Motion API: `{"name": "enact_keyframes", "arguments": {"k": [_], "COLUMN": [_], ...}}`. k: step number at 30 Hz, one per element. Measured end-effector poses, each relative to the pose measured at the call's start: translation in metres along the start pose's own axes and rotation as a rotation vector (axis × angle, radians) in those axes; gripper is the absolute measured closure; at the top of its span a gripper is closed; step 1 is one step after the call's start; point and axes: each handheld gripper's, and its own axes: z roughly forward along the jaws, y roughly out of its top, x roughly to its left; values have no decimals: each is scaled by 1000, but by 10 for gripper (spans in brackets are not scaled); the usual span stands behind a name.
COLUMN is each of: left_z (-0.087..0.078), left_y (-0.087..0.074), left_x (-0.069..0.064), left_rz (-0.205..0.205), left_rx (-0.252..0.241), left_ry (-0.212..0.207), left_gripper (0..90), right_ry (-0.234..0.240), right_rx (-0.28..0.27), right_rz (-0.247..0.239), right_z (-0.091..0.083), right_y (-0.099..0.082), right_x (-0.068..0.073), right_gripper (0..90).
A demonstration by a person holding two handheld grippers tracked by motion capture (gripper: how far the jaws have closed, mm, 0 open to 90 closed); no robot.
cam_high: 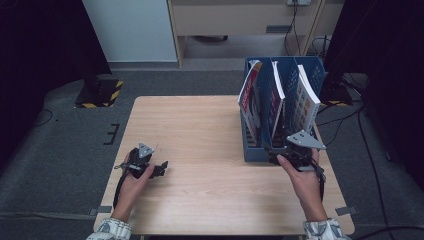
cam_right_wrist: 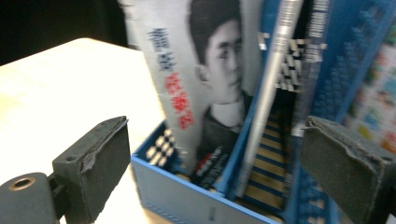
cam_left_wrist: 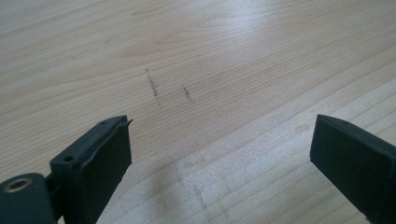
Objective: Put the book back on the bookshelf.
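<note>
The file rack (cam_high: 256, 150) is blue on the pale wooden table (cam_high: 200, 130). In its left slot stands a magazine (cam_right_wrist: 201, 79) printed grey with red lettering; right of it, one (cam_high: 306, 100) with a multicoloured cover.

In the right gripper view the rack (cam_right_wrist: 187, 196) and its books are blurred; the portrait book (cam_right_wrist: 210, 79) runs off the top edge, and the rightmost cover (cam_right_wrist: 380, 93) is a smear of colours. In the high view the right gripper (cam_high: 292, 150) hides the rack's near right corner. Sleeves (cam_high: 111, 230) are cut off at the bottom.
</note>
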Motion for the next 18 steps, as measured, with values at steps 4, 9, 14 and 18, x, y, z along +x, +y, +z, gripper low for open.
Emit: {"name": "enact_keyframes", "arguments": {"k": [4, 9, 14, 18], "left_z": [1, 3, 3, 4], "left_y": [-1, 0, 0, -1], "left_x": [0, 0, -2, -2], "left_rz": [2, 7, 16, 16], "left_rx": [13, 15, 23, 25], "left_ry": [-5, -1, -3, -8], "left_gripper": [49, 48, 45, 45], "right_ry": [54, 110, 148, 180], "right_rx": [9, 13, 40, 58], "right_rz": [-19, -45, -72, -91], "right_z": [4, 10, 18, 28], "right_y": [3, 7, 6, 5], "right_x": [15, 32, 50, 62], "right_gripper": [86, 91, 105, 104]}}
